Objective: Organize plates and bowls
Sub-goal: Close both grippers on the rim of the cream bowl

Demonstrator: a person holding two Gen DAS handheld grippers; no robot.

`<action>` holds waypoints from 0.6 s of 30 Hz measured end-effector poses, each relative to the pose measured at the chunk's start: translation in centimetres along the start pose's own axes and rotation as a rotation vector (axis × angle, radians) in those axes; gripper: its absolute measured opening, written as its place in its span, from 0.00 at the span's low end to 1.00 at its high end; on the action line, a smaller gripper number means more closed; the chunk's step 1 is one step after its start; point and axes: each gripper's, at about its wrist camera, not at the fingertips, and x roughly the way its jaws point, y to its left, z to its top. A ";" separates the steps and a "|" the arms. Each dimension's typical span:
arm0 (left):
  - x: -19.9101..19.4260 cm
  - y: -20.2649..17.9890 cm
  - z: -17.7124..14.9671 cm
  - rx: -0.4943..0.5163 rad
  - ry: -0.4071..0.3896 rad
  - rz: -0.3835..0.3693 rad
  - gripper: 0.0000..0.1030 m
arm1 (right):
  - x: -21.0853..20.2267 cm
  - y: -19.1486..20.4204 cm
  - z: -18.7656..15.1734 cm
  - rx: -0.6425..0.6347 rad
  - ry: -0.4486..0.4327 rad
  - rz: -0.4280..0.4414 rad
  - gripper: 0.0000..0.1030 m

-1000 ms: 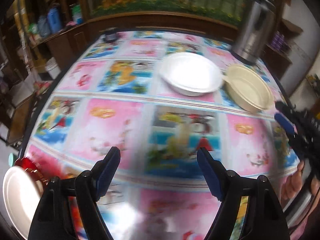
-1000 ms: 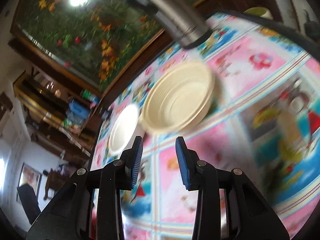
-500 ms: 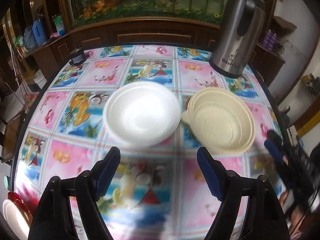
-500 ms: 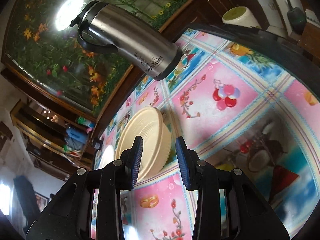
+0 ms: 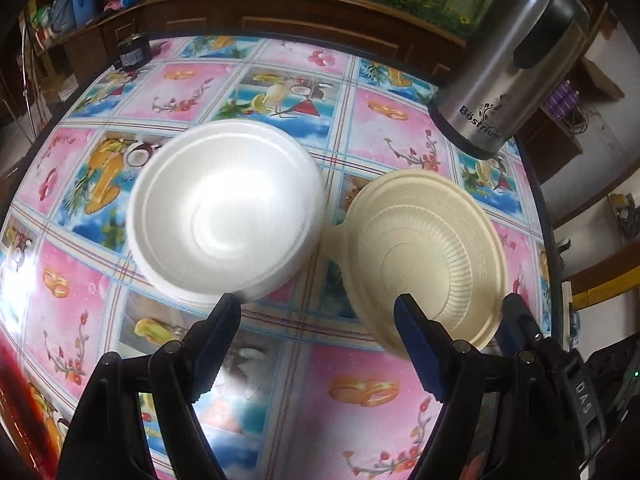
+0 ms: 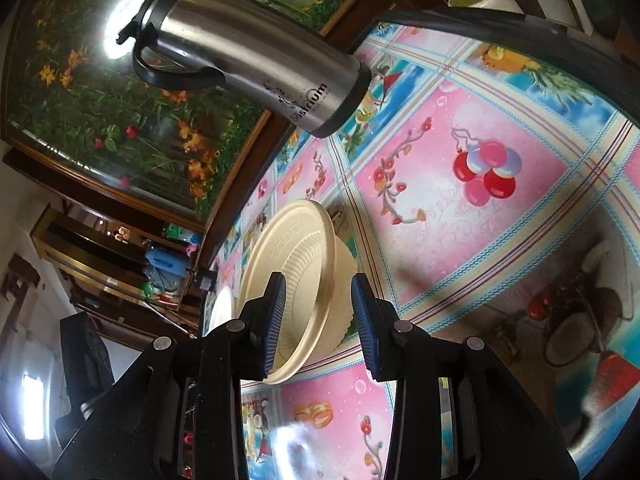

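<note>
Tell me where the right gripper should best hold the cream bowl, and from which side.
Probably the near rim of the cream bowl. The bowl stands upright, and the right gripper already straddles that thin flat lip, one finger inside, the other outside the wall. Come from the table edge side, away from the white bowl.

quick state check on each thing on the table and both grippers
white foam bowl: upright, empty, on the table
cream plastic bowl: upright, empty, rim between the right gripper's fingers
steel thermos jug: standing, lid on
left gripper: open, holding nothing
right gripper: open, straddling the cream bowl's rim
</note>
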 end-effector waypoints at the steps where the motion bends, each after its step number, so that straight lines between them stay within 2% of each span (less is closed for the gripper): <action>1: 0.1 -0.2 0.2 0.000 0.001 -0.002 0.77 | 0.1 0.0 0.0 0.004 0.000 -0.005 0.32; 5: 0.7 -0.7 0.7 -0.027 0.031 -0.061 0.77 | 0.6 0.1 0.3 0.004 0.001 -0.010 0.32; 13: 2.0 -1.7 0.7 -0.019 0.056 -0.069 0.74 | 0.9 0.7 0.4 -0.014 0.008 -0.020 0.33; 15: 2.3 -1.8 0.6 -0.015 0.071 -0.079 0.67 | 0.9 0.7 0.4 -0.012 0.008 -0.024 0.33; 17: 2.7 -2.0 0.6 -0.010 0.094 -0.096 0.54 | 0.9 0.7 0.4 -0.014 0.004 -0.027 0.33; 18: 3.0 -2.0 0.6 -0.010 0.104 -0.100 0.52 | 0.9 0.7 0.5 -0.014 0.003 -0.030 0.33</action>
